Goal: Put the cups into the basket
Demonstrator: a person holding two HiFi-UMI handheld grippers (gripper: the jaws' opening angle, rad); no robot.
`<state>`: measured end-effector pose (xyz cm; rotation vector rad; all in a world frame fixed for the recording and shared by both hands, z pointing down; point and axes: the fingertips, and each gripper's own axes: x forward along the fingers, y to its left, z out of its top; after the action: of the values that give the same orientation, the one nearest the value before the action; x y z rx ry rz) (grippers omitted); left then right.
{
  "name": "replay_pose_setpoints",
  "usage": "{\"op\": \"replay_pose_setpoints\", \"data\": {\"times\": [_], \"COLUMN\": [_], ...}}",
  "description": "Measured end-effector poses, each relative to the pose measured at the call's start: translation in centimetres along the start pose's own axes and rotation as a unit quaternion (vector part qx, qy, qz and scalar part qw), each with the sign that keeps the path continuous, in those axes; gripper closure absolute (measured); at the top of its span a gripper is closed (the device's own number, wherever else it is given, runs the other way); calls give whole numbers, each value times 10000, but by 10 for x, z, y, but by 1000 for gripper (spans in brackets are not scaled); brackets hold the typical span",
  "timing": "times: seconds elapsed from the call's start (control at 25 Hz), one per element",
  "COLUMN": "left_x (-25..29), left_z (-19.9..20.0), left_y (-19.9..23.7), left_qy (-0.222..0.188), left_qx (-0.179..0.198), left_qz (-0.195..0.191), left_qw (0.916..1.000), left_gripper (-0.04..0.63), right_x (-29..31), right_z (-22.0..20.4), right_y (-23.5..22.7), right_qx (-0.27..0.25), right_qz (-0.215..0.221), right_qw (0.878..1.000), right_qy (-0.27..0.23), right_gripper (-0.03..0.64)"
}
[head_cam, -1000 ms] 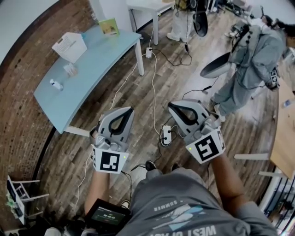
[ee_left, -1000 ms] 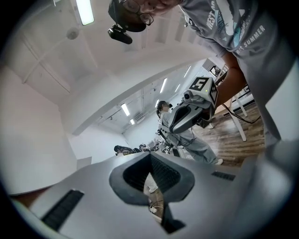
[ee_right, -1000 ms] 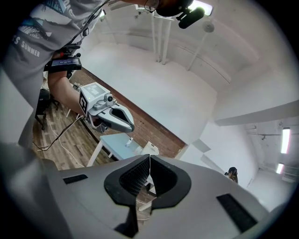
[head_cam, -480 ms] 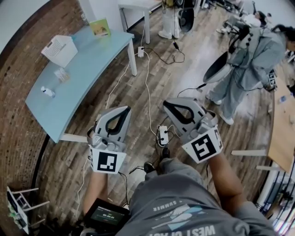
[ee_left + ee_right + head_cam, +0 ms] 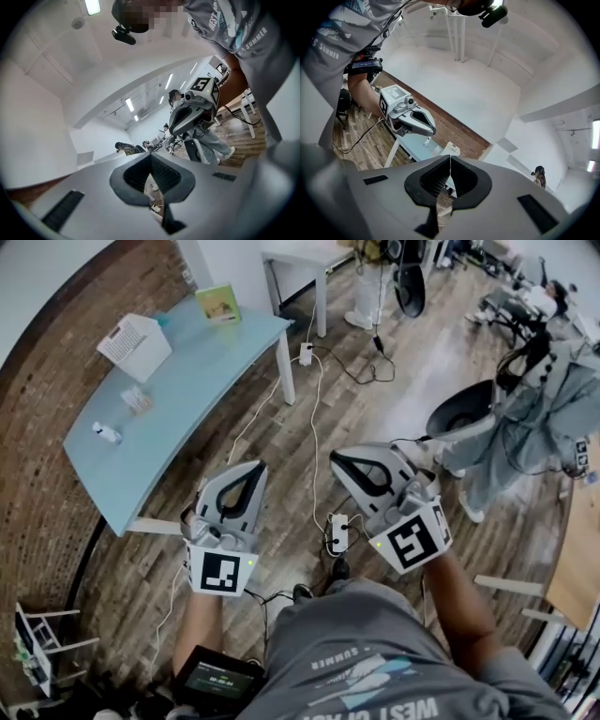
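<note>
Beside the brick wall, a pale blue tabletop (image 5: 192, 395) carries a white slatted basket (image 5: 136, 345) and small pale cups (image 5: 138, 399). The left gripper (image 5: 251, 468) and right gripper (image 5: 341, 461) hang well apart from it, fingers together, empty. Best to step closer, then open one.

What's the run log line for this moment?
stage: no pickup yet | left gripper: shut, empty | right gripper: shut, empty | cups: on table, outside basket
</note>
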<state>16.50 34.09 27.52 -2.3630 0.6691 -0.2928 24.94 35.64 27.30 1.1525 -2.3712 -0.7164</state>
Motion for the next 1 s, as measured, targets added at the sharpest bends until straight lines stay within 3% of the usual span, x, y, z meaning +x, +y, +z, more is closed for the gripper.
{"op": "replay_pose_setpoints", "data": {"times": [0.56,1.0], "left_x": [28,28], "left_z": [-35,-91], "left_y": [25,88], "left_qy": [466,123], "left_qx": [2,-74], "left_qz": [189,-60], "left_qw": [9987,9999], "left_gripper": [597,597], "right_x": [48,125], "right_z": [-34,-28], "right_y": [-24,-31], "right_qx": [255,250], "right_qz": [399,150], "right_qw": [9985,9995], "right_qy": [-256,131], "right_gripper": [603,603]}}
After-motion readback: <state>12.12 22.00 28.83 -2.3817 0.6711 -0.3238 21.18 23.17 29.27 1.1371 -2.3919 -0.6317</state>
